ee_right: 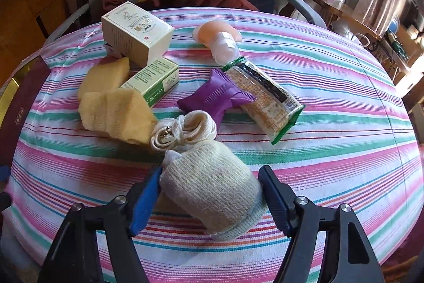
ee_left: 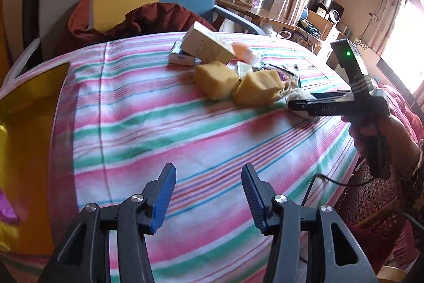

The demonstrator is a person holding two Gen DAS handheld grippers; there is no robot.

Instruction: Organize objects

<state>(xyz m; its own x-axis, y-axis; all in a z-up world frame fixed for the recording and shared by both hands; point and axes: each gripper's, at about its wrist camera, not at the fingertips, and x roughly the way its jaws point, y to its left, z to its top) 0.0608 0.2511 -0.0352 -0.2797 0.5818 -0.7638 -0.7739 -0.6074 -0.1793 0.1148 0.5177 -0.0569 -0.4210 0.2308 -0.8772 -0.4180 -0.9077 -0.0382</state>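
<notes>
A rolled grey-white sock (ee_right: 212,190) lies on the striped tablecloth (ee_right: 331,150) between the fingers of my right gripper (ee_right: 209,195). The jaws stand wide around it, the left pad touching it, with no visible squeeze. Behind it lie a coiled white cord (ee_right: 182,131), two yellow sponges (ee_right: 116,116), a green-white box (ee_right: 153,84), a cream box (ee_right: 137,36), a purple pouch (ee_right: 214,94), a cracker packet (ee_right: 265,97) and a peach-capped bottle (ee_right: 222,44). My left gripper (ee_left: 209,184) is open and empty over bare cloth, well short of the sponges (ee_left: 238,84). The right gripper's body (ee_left: 344,102) shows in the left wrist view.
A gold-lined open box (ee_left: 29,145) sits at the table's left edge, also in the right wrist view (ee_right: 16,97). A chair with a dark red garment (ee_left: 148,17) stands behind the table. Shelves and clutter (ee_left: 318,15) fill the back right. The person's hand (ee_left: 376,137) is at right.
</notes>
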